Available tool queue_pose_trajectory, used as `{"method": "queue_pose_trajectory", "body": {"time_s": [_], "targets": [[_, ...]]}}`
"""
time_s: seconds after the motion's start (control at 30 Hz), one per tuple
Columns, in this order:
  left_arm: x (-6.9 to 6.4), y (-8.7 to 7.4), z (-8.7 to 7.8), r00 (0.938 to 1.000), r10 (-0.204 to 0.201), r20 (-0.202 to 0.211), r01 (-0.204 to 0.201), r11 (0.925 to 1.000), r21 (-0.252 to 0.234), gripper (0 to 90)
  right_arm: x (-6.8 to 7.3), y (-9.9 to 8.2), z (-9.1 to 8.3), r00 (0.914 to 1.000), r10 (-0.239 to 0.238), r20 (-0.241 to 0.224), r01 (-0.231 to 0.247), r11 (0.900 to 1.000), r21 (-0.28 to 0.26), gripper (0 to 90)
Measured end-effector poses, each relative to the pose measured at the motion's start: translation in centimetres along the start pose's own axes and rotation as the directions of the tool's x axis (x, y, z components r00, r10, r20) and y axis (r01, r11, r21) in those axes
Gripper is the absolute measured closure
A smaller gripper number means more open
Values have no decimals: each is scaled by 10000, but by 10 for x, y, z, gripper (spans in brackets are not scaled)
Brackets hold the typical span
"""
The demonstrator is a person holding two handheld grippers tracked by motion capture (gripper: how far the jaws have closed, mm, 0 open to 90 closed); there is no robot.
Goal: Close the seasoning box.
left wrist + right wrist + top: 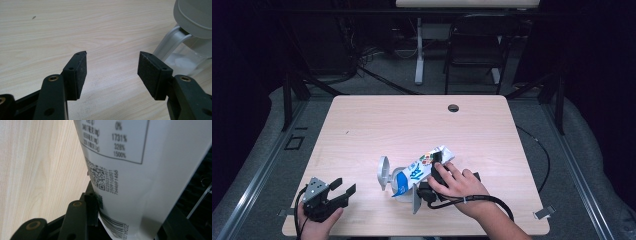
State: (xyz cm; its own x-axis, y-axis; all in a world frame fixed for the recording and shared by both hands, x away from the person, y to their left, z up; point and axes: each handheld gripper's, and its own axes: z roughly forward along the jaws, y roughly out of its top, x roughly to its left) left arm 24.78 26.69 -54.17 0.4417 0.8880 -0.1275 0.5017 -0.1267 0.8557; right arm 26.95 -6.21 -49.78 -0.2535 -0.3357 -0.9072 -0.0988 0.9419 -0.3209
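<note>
High view: your right hand (462,186) low over counter (362,125), right tool (436,167) clenched on tilted carton (422,167) — carton between pads. Left tool (343,186) released, well apart.

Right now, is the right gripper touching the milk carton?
Touching. In the right gripper view, the right gripper's black pad presses flat against the carton.

Carton (424,167): white, blue lettering, black barcode
Pitcher (388,176): grey lid, clear body
Bench (377,125): pale woodgrain
Claws: black
</note>
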Motion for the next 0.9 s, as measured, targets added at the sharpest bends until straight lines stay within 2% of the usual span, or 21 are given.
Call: {"method": "queue_pose_trajectory", "body": {"time_s": [0.9], "targets": [[0,2,-1,10000,70,-62,-70,10000,38,412,1,0,0,10000,-32,73,33,10000,-90,632]]}}
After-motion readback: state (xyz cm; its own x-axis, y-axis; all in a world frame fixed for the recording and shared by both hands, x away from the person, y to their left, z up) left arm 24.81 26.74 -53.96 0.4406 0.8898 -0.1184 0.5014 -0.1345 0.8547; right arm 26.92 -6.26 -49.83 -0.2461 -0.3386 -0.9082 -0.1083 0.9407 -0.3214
